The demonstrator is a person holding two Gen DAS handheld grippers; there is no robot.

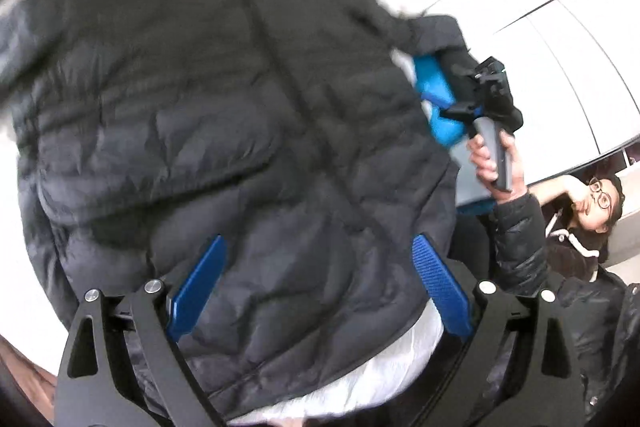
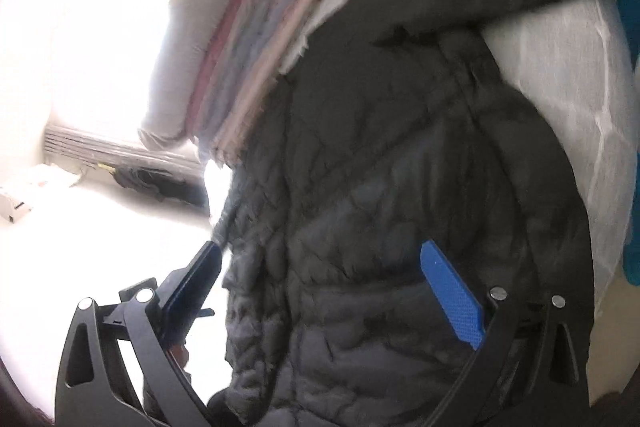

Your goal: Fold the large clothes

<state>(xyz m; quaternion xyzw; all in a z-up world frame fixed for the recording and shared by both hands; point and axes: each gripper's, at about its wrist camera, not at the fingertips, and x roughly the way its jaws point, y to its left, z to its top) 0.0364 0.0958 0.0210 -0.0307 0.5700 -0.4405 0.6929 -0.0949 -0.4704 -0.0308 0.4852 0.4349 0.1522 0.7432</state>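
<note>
A large black quilted puffer jacket lies spread on a white bed sheet and fills most of both views. My left gripper is open, blue fingers spread wide just above the jacket's body, holding nothing. My right gripper is open too, its fingers spread over the jacket near its edge. In the left wrist view the right gripper shows at the jacket's far right side with a hand on its grey handle.
A striped pink and blue blanket lies on the bed beyond the jacket. A blue object sits by the jacket's right side. A person with glasses sits at the right. A bright floor and wall heater lie left of the bed.
</note>
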